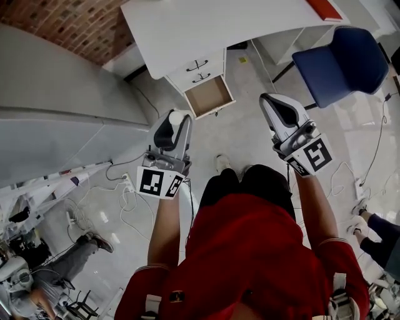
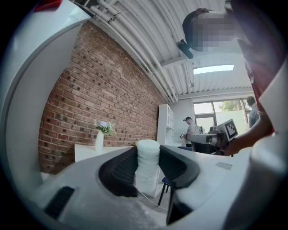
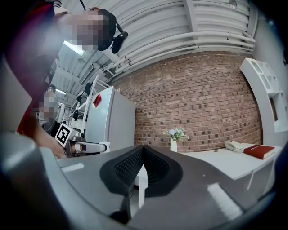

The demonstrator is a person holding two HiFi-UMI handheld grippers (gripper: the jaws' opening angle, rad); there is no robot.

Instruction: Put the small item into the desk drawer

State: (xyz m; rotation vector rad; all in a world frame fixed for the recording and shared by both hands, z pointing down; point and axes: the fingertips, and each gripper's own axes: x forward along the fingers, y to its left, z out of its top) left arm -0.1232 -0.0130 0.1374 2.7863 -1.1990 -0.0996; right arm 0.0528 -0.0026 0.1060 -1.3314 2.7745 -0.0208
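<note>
The small item point(image 2: 147, 165) is a white, roughly cylindrical lump. My left gripper point(image 2: 147, 155) is shut on it, with the dark pads pressing on both of its sides. In the head view the item point(image 1: 177, 117) shows at the tip of the left gripper point(image 1: 178, 119), below and left of the open desk drawer point(image 1: 209, 97), which looks empty. The drawer hangs out of a white desk point(image 1: 206, 28). My right gripper point(image 1: 269, 100) is held level to the right of the drawer. Its jaws point(image 3: 143, 150) meet at the tips with nothing between them.
A blue chair point(image 1: 344, 59) stands right of the desk, and a red book point(image 1: 325, 7) lies on the desktop. A grey cabinet point(image 1: 56, 106) fills the left side. Cables point(image 1: 128, 200) trail on the floor. A vase of flowers point(image 3: 173, 143) stands on the desk.
</note>
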